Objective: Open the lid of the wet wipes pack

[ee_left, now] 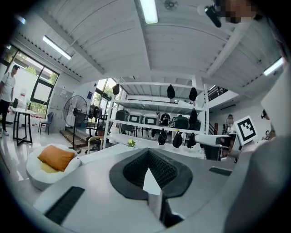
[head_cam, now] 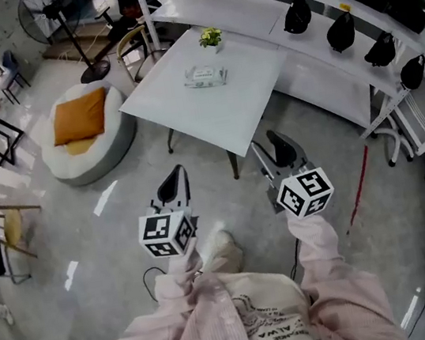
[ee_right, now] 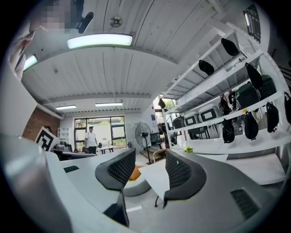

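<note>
White table point(head_cam: 187, 109) bears flat pale wipes pack point(head_cam: 205, 76); left tongs point(head_cam: 175, 176) closed, right tongs point(head_cam: 271, 149) wide, empty.

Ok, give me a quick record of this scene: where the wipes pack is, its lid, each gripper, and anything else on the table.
pack: lying flat on the white table, towards its far side
lid: too small to tell
plant: at the table's far corner, beyond the pack, apart from it
left gripper: jaws together, empty, short of the table
right gripper: jaws apart, empty, short of the table
task: pack untouched
</note>
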`<action>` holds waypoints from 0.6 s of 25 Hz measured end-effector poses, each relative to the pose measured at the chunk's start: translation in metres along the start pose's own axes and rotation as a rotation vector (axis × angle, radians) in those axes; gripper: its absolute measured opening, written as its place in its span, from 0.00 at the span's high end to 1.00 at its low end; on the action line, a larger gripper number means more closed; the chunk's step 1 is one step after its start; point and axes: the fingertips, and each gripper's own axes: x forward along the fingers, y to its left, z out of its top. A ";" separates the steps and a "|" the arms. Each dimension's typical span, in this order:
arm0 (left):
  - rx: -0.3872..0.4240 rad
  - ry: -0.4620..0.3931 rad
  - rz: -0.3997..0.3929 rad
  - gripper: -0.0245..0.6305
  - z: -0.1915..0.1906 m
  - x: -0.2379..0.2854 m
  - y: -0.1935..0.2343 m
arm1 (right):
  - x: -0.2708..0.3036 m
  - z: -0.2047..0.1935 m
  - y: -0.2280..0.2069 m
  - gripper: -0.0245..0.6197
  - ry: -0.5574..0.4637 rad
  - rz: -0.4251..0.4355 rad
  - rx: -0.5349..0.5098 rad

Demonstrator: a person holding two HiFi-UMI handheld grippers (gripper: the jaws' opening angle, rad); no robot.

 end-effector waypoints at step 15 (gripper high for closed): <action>-0.028 0.020 -0.015 0.96 0.010 0.104 0.086 | 0.124 -0.014 -0.044 0.69 0.030 -0.044 -0.004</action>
